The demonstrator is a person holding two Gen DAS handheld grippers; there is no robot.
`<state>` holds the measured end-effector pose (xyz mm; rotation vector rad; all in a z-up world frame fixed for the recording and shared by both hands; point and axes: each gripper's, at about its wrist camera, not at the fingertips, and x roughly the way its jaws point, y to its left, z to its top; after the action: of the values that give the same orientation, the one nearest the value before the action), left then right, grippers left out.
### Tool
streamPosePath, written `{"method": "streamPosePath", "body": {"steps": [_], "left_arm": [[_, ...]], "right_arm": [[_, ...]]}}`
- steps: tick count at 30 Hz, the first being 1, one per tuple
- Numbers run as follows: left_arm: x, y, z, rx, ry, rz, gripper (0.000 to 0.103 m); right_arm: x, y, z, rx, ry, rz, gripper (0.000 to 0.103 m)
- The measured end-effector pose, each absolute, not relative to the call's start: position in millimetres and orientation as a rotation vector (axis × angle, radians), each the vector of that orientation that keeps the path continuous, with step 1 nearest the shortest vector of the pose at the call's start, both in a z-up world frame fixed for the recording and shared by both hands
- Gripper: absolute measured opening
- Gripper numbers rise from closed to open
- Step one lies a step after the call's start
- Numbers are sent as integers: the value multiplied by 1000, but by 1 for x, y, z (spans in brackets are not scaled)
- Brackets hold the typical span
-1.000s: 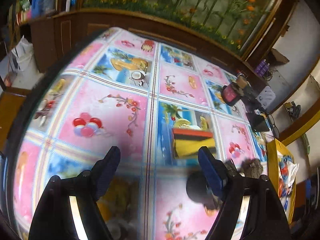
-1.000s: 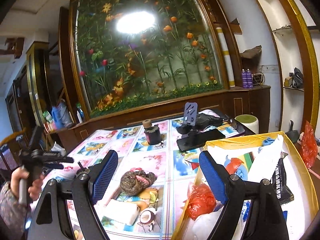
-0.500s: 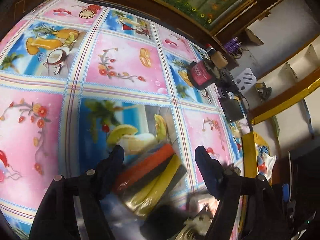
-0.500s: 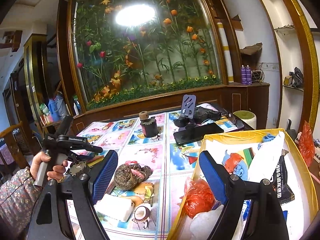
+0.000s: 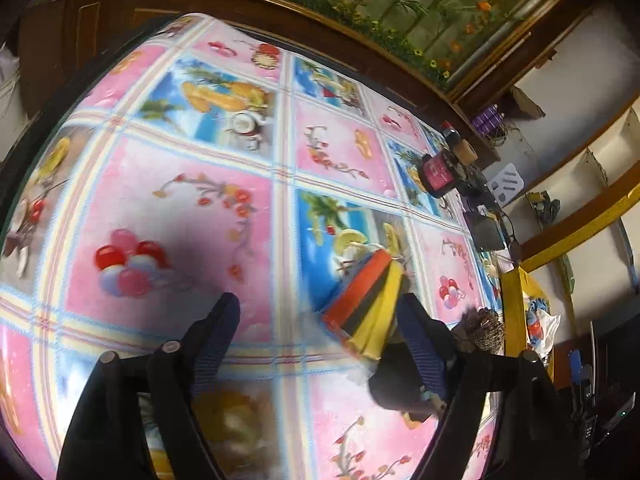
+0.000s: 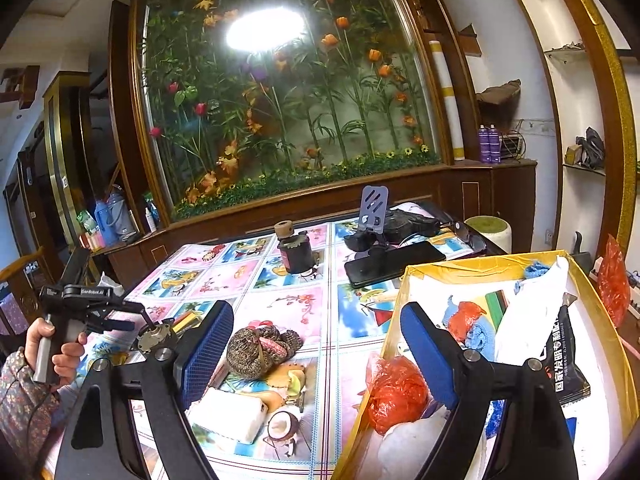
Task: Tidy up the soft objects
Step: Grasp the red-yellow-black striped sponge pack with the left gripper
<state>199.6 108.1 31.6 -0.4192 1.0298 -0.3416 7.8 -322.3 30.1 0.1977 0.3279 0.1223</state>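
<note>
A wrapped pack of orange, black and yellow sponges (image 5: 366,294) lies on the patterned tablecloth (image 5: 180,208), just inside the right finger of my open left gripper (image 5: 316,334). A brown knitted hat (image 6: 262,346) and a white soft pack (image 6: 228,414) lie on the table in the right wrist view. My right gripper (image 6: 316,354) is open and empty, above the table beside a gold box (image 6: 404,276) holding a red bag (image 6: 396,394), blue knit items and a white bag. The left gripper also shows at the left of the right wrist view (image 6: 120,322).
A dark jar with a cork lid (image 6: 294,254), a phone stand (image 6: 374,210), a black phone (image 6: 394,266) and sunglasses stand at the table's far side. A wooden cabinet with a flower display runs behind. The hat also shows in the left wrist view (image 5: 482,328).
My left gripper has swung about over the tablecloth; the sponge pack now lies by its right finger instead of between both. The right gripper has barely moved.
</note>
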Motion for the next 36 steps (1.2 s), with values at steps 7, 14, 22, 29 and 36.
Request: {"method": "streamPosePath", "body": {"steps": [7,14,22,29,36], "left_arm": [[249,44,21,-194,1149,-421,81],[258,-10,13,102,1221,-509,83],[254,26,10,102,1209,-410,84],[226,76,11,-20,1169,-219,83],[184,96,15,-72,1128,-168,48]], "right_arm": [[9,-318,29,170,331,107,89],[11,-315,28,158,341,107,89],[13,-316,27,162,352,106,89],[16,-316,27,161,356,94,89],[19,-318,26,178,379,70,89]]}}
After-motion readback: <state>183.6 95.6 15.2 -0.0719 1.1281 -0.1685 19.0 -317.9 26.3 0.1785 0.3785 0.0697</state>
